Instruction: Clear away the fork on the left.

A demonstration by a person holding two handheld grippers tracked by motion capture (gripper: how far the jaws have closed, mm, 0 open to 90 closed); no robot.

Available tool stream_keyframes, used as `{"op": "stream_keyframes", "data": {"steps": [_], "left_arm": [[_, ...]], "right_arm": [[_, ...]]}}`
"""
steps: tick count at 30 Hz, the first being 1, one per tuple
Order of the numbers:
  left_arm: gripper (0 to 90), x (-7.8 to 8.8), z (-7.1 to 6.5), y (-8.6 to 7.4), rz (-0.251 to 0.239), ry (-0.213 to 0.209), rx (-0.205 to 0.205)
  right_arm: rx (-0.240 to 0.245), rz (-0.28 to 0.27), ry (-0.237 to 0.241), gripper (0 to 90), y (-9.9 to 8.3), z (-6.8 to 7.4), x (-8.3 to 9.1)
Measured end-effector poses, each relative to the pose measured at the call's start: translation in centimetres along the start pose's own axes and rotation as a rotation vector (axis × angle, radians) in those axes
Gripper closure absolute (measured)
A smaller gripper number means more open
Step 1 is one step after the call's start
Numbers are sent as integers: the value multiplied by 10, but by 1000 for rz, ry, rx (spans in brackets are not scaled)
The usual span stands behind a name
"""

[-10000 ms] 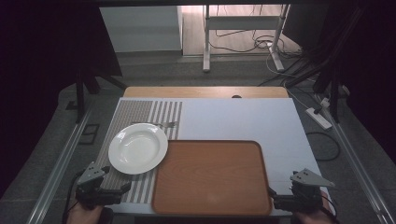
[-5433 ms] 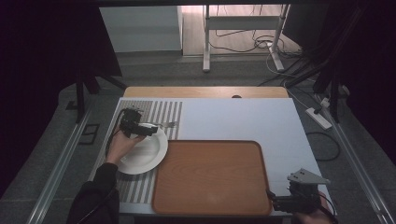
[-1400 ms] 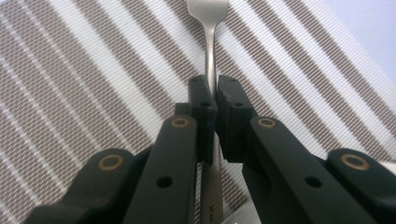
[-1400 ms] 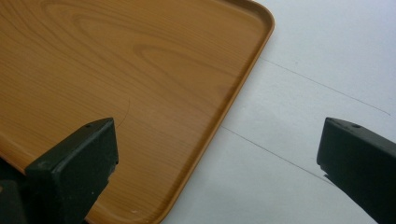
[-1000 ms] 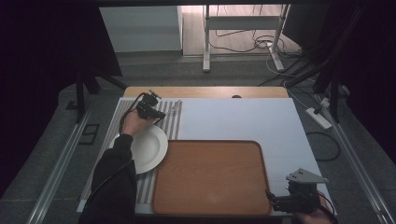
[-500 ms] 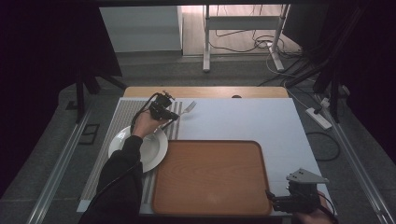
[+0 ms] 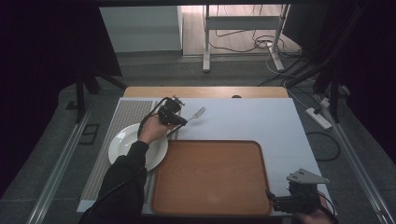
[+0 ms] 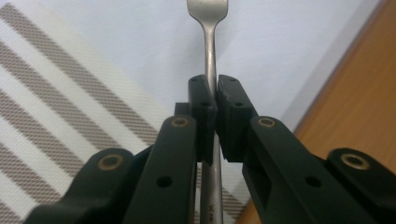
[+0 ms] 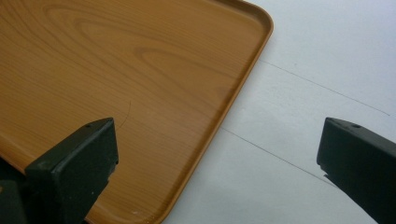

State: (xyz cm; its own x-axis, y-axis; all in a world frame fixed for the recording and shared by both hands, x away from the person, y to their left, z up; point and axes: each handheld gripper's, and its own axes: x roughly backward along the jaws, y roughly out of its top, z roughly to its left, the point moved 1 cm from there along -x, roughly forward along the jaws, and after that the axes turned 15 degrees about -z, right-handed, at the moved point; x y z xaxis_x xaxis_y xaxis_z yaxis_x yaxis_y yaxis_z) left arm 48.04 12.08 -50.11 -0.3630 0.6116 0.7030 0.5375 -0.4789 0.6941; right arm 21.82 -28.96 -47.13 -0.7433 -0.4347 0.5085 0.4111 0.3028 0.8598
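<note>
A metal fork (image 7: 196, 113) hangs in the air above the white table, tines pointing right and away. My left gripper (image 7: 180, 121) is shut on the fork's (image 8: 211, 56) handle, with both jaws pressed against it in the left gripper view (image 8: 215, 109). A white plate (image 7: 121, 142) lies on the striped placemat (image 7: 128, 114), partly under the person's left hand. The wooden tray (image 7: 212, 175) lies at the front middle. My right gripper (image 7: 273, 201) rests by the tray's front right corner, open, with its jaws wide apart over the tray's edge (image 9: 233, 112).
The white tabletop (image 7: 261, 119) stretches behind and to the right of the tray. A wooden strip (image 7: 205, 92) runs along the table's far edge. Beyond it are a floor with cables and a stand's legs (image 7: 240, 28).
My left gripper has taken the fork off the placemat, lifted it and carried it right over the white tabletop. The right gripper has stayed put.
</note>
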Motion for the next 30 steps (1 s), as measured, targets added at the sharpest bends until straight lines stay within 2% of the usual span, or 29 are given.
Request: {"op": "stream_keyframes", "data": {"steps": [2,8,13,21,30], "left_arm": [[851,0,-5,-1,-5,-18,-11],[850,1,-23,-5,4,-31,-25],[850,5,-39,-8,3,-44,-13],[850,9,-59,-21,37,-43,-19],[850,22,-83,-38,34,-44,-6]], "right_arm": [[-1,-2,-1,0,0,0,0],[0,-6,2,0,0,0,1],[4,-9,4,0,0,0,1],[6,-16,6,0,0,1,2],[7,-23,9,0,0,1,3]]}}
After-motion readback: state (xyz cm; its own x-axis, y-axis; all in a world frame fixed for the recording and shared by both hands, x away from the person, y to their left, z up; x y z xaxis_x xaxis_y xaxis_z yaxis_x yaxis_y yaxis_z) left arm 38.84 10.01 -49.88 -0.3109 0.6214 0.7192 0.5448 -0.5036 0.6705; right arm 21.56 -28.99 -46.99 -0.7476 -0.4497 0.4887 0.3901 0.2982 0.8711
